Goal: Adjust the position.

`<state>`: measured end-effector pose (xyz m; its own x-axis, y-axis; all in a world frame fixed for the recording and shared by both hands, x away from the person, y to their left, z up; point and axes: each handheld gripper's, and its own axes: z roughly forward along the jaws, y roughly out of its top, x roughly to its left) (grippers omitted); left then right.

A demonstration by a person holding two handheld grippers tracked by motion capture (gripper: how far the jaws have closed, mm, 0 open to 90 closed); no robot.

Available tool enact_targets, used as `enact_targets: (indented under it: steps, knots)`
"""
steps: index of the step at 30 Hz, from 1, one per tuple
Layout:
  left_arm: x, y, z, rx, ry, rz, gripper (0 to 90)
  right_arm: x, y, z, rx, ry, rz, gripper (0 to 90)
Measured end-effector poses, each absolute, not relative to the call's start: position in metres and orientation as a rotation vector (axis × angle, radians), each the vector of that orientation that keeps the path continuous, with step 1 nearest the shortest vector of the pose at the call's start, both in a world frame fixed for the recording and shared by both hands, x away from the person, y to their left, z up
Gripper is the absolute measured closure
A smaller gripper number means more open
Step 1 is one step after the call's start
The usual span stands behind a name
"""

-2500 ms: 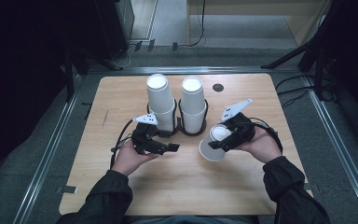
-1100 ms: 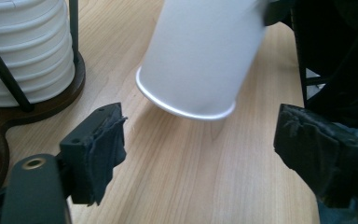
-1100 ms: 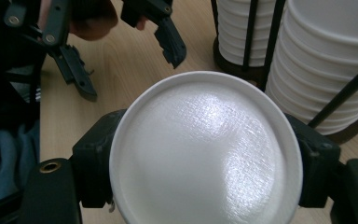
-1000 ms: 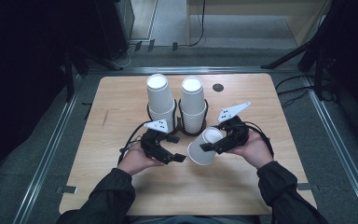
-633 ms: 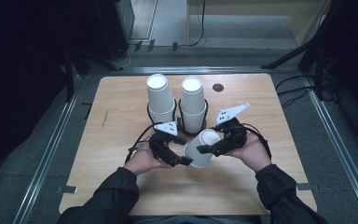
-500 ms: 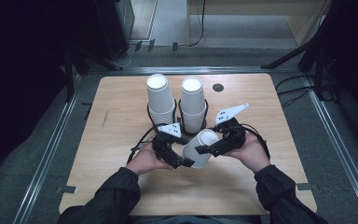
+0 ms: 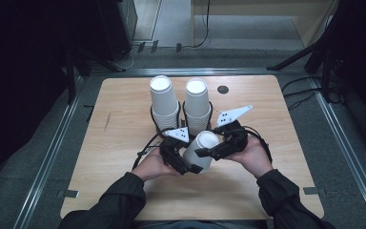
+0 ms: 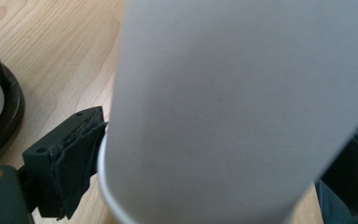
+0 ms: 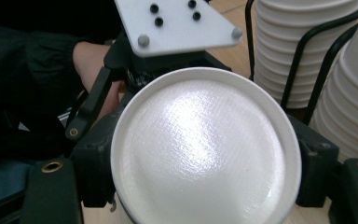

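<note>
Two hand-held grippers meet over the near middle of the tabletop (image 7: 124,157) in the high view, both around one white paper cup (image 7: 199,151) lying tilted, with two cup stacks (image 7: 164,102) just beyond. Earlier the left hand-held gripper (image 7: 187,166) stood apart; now it has reached the cup.

Left gripper view: its jaws have just been opening, straddling the cup wall (image 8: 233,107) without visibly pressing.

Right gripper view: the right hand-held gripper (image 9: 205,179) clamps the cup's base (image 9: 205,149). Best steady that grip while the left closes squarely.
</note>
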<state>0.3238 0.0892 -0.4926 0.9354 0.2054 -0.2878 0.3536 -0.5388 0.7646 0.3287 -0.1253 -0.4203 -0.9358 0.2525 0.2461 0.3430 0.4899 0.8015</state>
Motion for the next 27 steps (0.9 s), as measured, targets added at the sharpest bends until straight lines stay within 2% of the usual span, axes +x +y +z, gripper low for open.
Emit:
enact_targets:
  steps: [3,6,10,11,12,18,27]
  knots:
    - [0.322,0.089,-0.491,2.145,0.381,-0.187,7.2,0.328,-0.125,-0.418,-0.519,-2.603,-1.473,25.7]
    - [0.325,0.092,-0.487,2.133,0.373,-0.223,12.7,0.330,-0.129,-0.417,-0.536,-2.569,-1.491,25.4]
    - [0.330,0.094,-0.483,2.151,0.340,-0.291,14.7,0.333,-0.133,-0.417,-0.559,-2.523,-1.506,22.0]
    - [0.330,0.096,-0.480,2.180,0.327,-0.246,14.6,0.333,-0.132,-0.417,-0.553,-2.529,-1.497,16.2]
    - [0.330,0.098,-0.479,2.179,0.331,-0.240,14.6,0.332,-0.132,-0.416,-0.548,-2.555,-1.501,15.3]
    - [0.332,0.112,-0.470,2.180,0.376,-0.228,14.5,0.329,-0.135,-0.417,-0.507,-2.622,-1.479,14.5]
    - [0.329,0.133,-0.453,2.222,0.375,-0.124,14.7,0.324,-0.136,-0.425,-0.474,-2.713,-1.448,14.5]
